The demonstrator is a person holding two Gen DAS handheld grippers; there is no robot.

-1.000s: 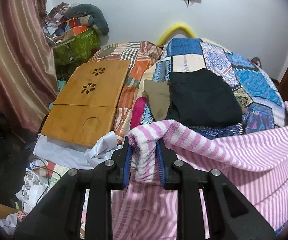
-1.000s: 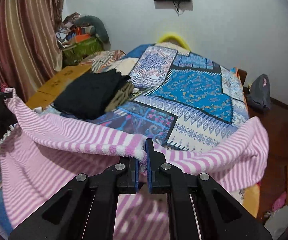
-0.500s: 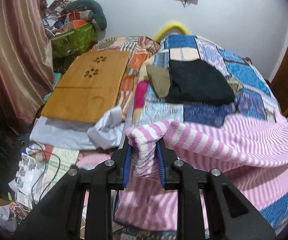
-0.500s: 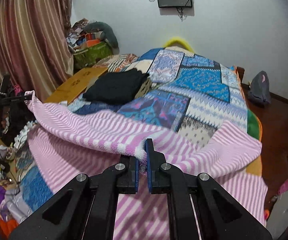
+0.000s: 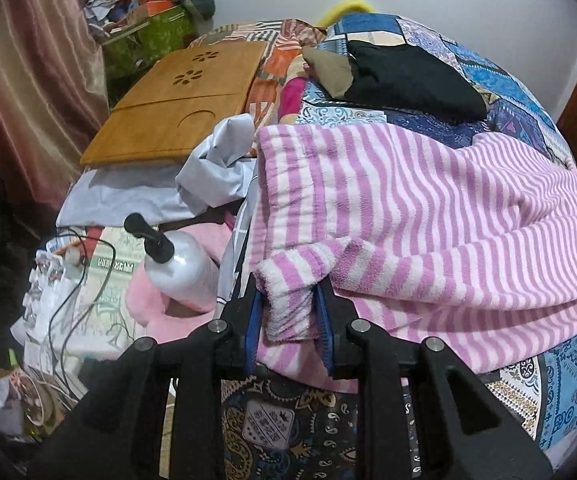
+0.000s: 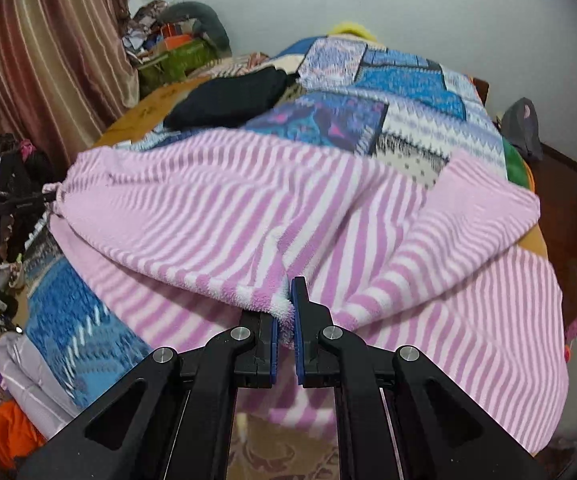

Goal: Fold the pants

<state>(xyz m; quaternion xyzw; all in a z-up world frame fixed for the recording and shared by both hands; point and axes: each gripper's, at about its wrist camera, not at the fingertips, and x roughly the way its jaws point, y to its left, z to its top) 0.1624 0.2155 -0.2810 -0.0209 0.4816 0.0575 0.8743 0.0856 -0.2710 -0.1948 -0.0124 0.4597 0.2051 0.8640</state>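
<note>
While earlier aloft, pants (image 5: 428, 216) now bed-draped.

A white wall (image 6: 448, 20) is standing at the far end, a striped curtain (image 6: 48, 60) is hanging on the left, and a patchwork-covered bed (image 6: 408, 92) is filling the middle.

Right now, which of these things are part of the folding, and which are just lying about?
In the job:
striped pants
left gripper, opening, cloth between its pads
right gripper, shut on the pants

Lying about:
black garment
wooden lap tray
pump bottle
patchwork bedspread
</note>
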